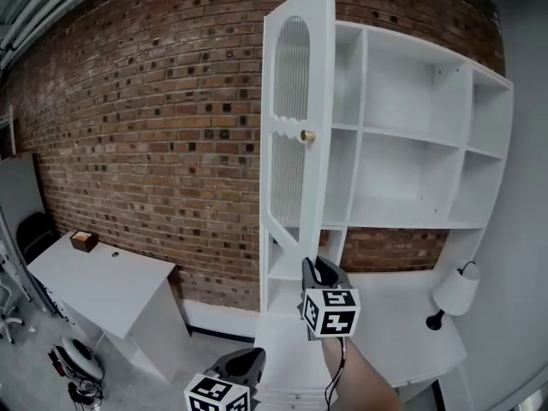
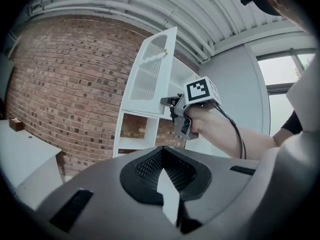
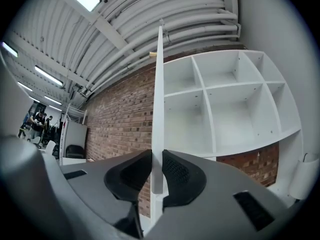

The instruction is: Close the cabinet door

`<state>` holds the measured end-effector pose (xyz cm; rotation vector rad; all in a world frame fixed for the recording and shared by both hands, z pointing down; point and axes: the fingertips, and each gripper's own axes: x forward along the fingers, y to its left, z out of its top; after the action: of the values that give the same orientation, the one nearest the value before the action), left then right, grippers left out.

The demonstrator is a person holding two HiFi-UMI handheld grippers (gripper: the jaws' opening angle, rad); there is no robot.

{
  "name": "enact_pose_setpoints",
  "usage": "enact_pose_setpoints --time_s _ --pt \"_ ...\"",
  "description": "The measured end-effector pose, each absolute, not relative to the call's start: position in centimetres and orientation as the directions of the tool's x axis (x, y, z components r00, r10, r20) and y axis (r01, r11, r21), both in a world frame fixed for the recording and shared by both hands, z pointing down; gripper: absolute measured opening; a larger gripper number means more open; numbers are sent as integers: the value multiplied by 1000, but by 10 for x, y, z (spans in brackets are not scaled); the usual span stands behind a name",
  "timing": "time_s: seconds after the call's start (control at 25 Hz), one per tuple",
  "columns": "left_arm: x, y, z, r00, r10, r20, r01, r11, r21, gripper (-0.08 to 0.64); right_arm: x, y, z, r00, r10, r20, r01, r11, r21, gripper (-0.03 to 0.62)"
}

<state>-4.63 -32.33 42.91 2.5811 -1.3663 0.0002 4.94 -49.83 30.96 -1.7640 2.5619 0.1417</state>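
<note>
The tall white cabinet (image 1: 411, 144) of open shelves stands against the brick wall. Its door (image 1: 295, 127), with a ribbed arched panel and a brass knob (image 1: 307, 135), is swung wide open towards me. My right gripper (image 1: 315, 268) holds the door's free edge low down, below the knob. In the right gripper view the door's edge (image 3: 159, 94) runs straight up between the pads of the right gripper (image 3: 156, 156), which press on it from both sides. My left gripper (image 1: 250, 360) hangs lower and to the left, away from the door, jaws together and empty (image 2: 162, 151).
A white desk (image 1: 103, 272) with a small brown box (image 1: 83, 241) stands at the left. A black chair (image 1: 34, 229) is beyond it. A white lamp (image 1: 454, 291) sits on the desktop (image 1: 402, 315) under the shelves at the right.
</note>
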Motion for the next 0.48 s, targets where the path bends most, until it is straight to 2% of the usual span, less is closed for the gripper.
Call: enact_pose_setpoints --time_s 0.48 --pt "-16 -359 433 588 -800 119 -803 -560 203 7 123 -551 306 -318 -946 -60 -948 317 24 101"
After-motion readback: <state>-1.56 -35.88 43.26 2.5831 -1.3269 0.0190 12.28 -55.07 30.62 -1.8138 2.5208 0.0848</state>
